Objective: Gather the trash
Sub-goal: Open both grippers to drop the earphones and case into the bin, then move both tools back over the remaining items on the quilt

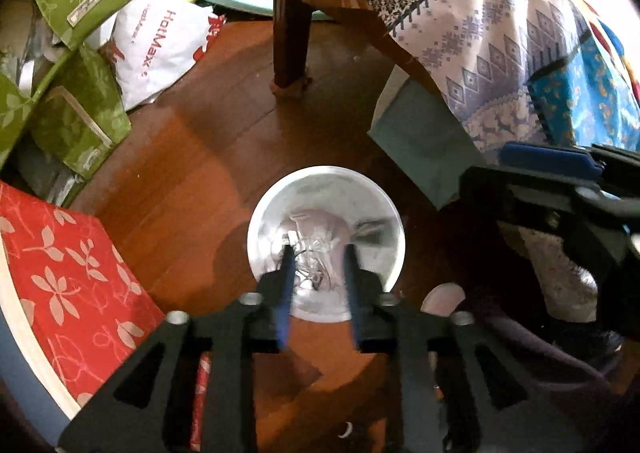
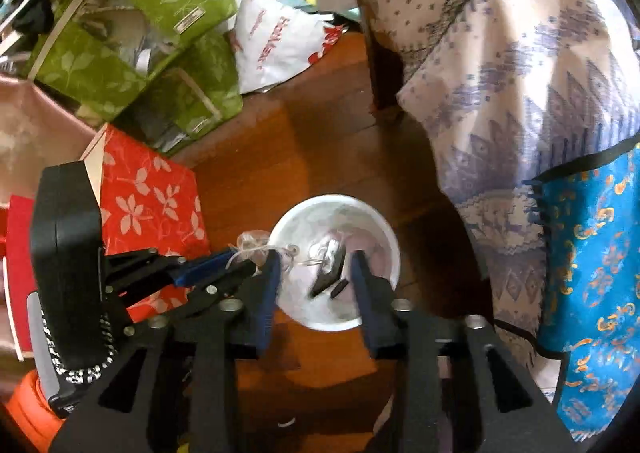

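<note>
Trash is going into the white bin [image 1: 326,241] on the wood floor [image 1: 224,149], directly below both grippers. The left gripper [image 1: 318,253] has its jaws apart over the bin mouth, and a clear plastic wrapper [image 2: 256,243] seems to hang at its tips. The right gripper [image 2: 314,259] is also apart and empty. I think the drop is the step now; next, the wrapper must fall free inside.
</note>
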